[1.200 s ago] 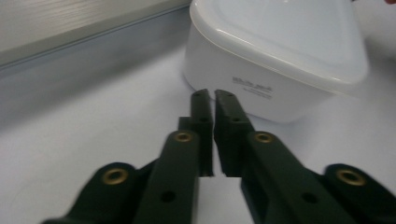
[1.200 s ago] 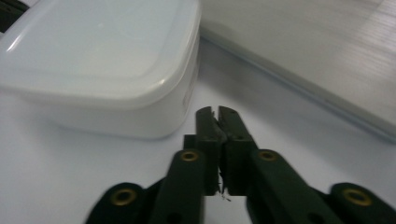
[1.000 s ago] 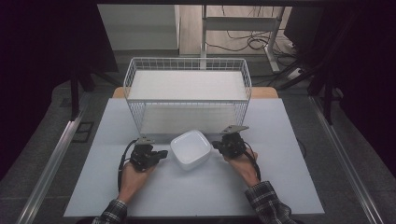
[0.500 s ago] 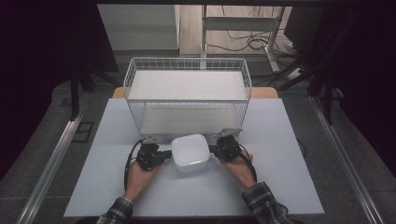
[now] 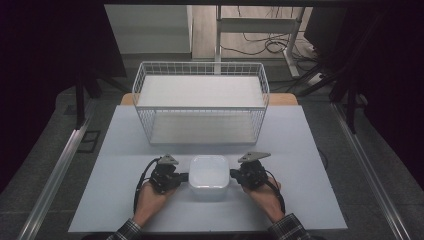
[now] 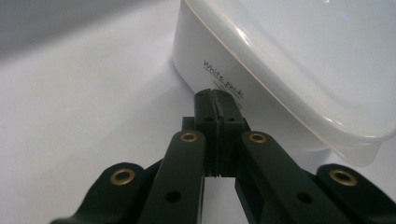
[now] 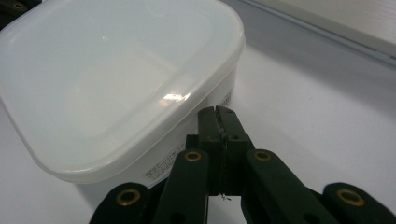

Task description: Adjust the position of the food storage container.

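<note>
A white plastic box (image 5: 209, 171) with a translucent lid lies flat on the table near its front edge. In the left gripper view the box (image 6: 289, 60) carries the handwritten words "White pack" on its side. My left gripper (image 5: 185, 176) is shut, and its tips (image 6: 215, 95) rest against the box's left wall. On the opposite side my right gripper (image 5: 233, 175) is also shut. Its tips (image 7: 217, 112) press on the box (image 7: 112, 74) just under the lid's rim. Neither gripper holds anything between its jaws.
A white wire basket (image 5: 200, 100) stands empty at the back of the light grey table (image 5: 125, 140), just beyond the box. Metal rails run along both sides of the table, and dark curtains and cables lie farther off.
The box was turned at an angle and now lies square, a little nearer the person. Both grippers closed in from the sides until their tips met its walls.
</note>
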`<control>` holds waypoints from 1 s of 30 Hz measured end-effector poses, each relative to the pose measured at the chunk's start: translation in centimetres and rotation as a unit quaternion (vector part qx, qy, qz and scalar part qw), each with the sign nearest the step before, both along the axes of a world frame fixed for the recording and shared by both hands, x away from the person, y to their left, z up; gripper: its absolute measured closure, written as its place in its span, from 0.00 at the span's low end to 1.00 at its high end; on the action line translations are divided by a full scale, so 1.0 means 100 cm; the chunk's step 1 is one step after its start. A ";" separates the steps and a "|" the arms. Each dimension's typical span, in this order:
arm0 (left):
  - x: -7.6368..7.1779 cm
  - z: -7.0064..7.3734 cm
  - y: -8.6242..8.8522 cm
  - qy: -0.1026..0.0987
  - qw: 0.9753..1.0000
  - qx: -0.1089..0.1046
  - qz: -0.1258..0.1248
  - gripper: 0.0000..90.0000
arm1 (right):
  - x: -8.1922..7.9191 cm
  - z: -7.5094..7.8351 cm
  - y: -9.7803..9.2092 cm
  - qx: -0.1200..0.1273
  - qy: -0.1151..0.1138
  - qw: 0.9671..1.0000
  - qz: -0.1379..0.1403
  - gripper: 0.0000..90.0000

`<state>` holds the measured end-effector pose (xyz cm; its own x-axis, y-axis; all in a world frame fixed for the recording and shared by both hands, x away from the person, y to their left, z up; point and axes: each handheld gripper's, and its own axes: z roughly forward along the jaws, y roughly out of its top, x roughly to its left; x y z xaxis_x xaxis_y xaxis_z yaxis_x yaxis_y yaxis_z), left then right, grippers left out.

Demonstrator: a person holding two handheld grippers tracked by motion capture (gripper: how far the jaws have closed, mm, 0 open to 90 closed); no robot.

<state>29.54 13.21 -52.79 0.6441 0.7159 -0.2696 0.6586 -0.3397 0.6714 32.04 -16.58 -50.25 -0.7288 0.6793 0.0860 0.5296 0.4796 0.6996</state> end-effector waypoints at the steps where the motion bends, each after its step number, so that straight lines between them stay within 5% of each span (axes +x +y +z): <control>1: 0.000 0.000 0.000 0.000 1.000 0.000 0.000 1.00 | 0.000 0.000 0.000 0.000 0.000 1.000 0.000 0.99; 8: -0.010 0.002 0.003 0.004 1.000 -0.012 -0.006 1.00 | -0.017 -0.002 0.003 -0.017 -0.009 1.000 0.003 0.99; 9: -0.012 0.006 0.007 -0.001 1.000 -0.030 -0.006 1.00 | -0.017 -0.001 0.003 -0.016 -0.009 1.000 0.003 0.99; 15: -0.024 0.014 0.023 -0.037 0.999 -0.039 -0.004 0.87 | -0.021 0.008 -0.011 0.002 -0.035 0.999 0.007 0.92; 18: -0.031 0.014 0.030 -0.043 0.998 -0.040 0.000 0.79 | -0.026 0.010 -0.019 0.008 -0.041 0.999 0.008 0.84; 24: -0.043 0.013 0.039 -0.057 0.998 -0.030 0.001 0.47 | -0.034 0.011 -0.029 0.004 -0.056 0.998 0.013 0.59; 28: -0.047 0.012 0.040 -0.064 0.998 -0.025 -0.008 0.39 | -0.035 0.008 -0.033 0.006 -0.056 0.998 0.019 0.47; 30: -0.048 0.010 0.040 -0.066 0.998 -0.021 -0.013 0.29 | -0.035 0.005 -0.036 0.016 -0.056 0.998 0.021 0.33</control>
<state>24.74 17.25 -51.77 0.6934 0.6888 -0.2116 0.5559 -0.3245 0.7653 28.49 -20.14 -49.72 -0.7624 0.6467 0.0244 0.4277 0.4752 0.7689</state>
